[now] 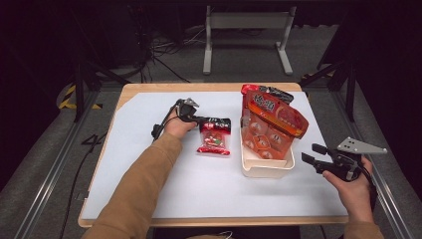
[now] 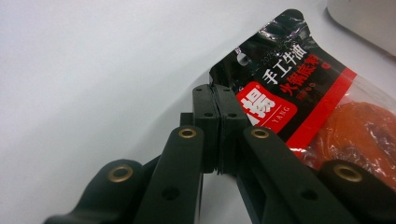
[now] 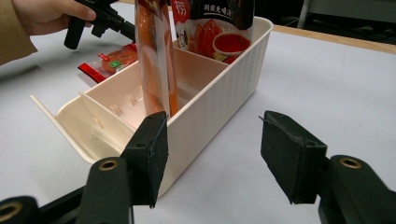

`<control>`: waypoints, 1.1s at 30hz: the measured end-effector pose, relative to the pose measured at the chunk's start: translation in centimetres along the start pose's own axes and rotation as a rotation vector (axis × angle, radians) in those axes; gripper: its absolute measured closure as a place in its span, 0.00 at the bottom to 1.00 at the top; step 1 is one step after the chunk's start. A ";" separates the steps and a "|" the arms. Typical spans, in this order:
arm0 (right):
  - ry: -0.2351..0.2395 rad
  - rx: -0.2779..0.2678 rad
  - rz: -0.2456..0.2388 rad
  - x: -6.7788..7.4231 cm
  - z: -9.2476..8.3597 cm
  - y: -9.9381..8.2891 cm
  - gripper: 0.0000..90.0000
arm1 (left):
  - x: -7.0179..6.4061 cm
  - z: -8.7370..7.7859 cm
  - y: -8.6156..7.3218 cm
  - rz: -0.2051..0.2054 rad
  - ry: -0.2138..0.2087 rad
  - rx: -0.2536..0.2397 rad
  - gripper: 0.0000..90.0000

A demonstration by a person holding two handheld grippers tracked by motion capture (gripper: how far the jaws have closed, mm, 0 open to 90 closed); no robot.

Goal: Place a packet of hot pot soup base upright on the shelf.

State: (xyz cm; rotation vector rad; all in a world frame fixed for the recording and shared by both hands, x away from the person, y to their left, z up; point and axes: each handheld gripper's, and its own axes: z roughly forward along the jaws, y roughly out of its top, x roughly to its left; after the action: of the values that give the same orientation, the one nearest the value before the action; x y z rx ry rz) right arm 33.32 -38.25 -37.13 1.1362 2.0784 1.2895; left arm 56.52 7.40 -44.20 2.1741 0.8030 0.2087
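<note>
A small red and black sauce packet (image 1: 215,137) lies flat on the white table cover, left of a cream bin (image 1: 266,169). My left gripper (image 1: 204,120) comes at it from the left and is shut on the packet's black top edge (image 2: 299,84); in the left gripper view the two pads (image 2: 217,100) meet with that edge pinched between them. My right gripper (image 1: 312,154) hovers open to the right of the bin, nothing between its pads (image 3: 212,140). The bin (image 3: 219,98) holds a large orange packet (image 1: 271,124) standing on edge (image 3: 156,60).
A second red packet (image 1: 266,92) leans at the bin's far end (image 3: 210,28). The bin has inner dividers. Bare white cover (image 1: 199,189) stretches in front of both hands. A metal stand (image 1: 246,40) stands on the floor beyond the table.
</note>
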 end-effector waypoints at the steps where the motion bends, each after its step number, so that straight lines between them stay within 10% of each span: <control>1: 0.000 -0.002 -0.002 0.0 0.0 0.0 0.47 | -0.1 -0.1 0.0 -0.001 0.000 -0.010 1.00; 19: -0.009 -0.023 -0.017 -0.2 -0.8 0.8 0.54 | -2.1 -5.5 1.4 0.035 -0.043 -0.155 1.00; 33: -0.009 -0.028 -0.019 -0.3 -0.9 1.0 0.56 | -5.9 -10.2 2.0 0.142 -0.130 -0.252 1.00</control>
State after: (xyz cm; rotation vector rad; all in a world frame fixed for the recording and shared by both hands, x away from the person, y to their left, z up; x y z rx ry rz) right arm 33.24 -38.76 -35.85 1.1056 2.0532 1.2989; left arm 48.80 9.23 -35.19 1.9842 0.5197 0.2245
